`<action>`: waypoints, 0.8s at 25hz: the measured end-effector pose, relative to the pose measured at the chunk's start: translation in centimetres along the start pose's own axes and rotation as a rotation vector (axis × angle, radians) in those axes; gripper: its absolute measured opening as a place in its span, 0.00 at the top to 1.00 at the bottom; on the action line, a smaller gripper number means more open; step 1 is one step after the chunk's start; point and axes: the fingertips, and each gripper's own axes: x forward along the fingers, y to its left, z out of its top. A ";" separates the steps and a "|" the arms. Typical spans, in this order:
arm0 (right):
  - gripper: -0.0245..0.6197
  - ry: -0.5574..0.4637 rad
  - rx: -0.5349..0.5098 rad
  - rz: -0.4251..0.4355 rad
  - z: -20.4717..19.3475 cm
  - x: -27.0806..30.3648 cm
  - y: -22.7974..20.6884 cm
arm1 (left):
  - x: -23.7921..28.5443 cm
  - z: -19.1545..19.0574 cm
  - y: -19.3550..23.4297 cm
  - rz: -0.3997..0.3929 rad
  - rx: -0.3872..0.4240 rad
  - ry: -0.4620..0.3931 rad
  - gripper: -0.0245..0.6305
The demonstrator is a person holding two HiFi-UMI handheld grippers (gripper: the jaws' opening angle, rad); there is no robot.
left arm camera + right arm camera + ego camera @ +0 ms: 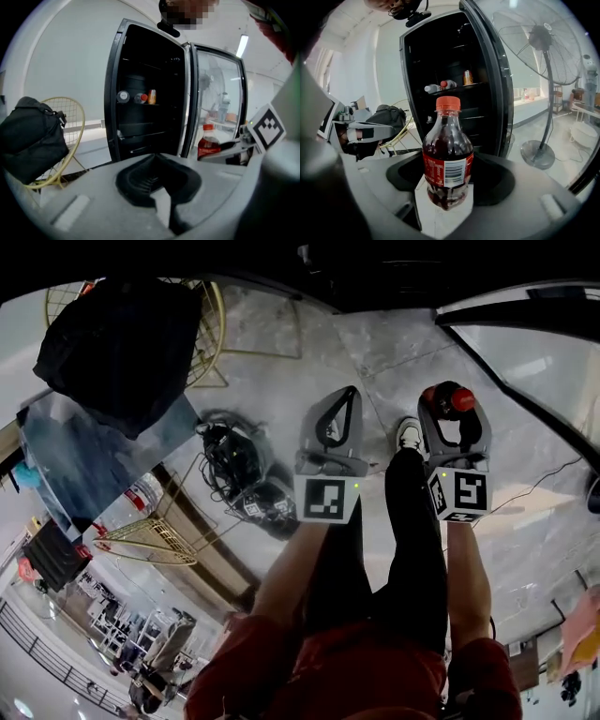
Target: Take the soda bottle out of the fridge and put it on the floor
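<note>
Marble floor (281, 343) underneath, not yet reached: one soda bottle (447, 154) at frame centre, out of the fridge (440, 56), upright with cap up, gripped low between the right gripper (446, 206) fingers. Left gripper (339, 423) just beside, fingers closed on nothing. Left on the fridge shelf: two bottles (439, 86), one can (468, 77).
</note>
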 end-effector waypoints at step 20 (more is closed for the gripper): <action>0.49 0.121 -0.003 0.031 -22.2 8.8 0.0 | 4.3 -23.7 4.9 0.008 -0.029 0.102 0.96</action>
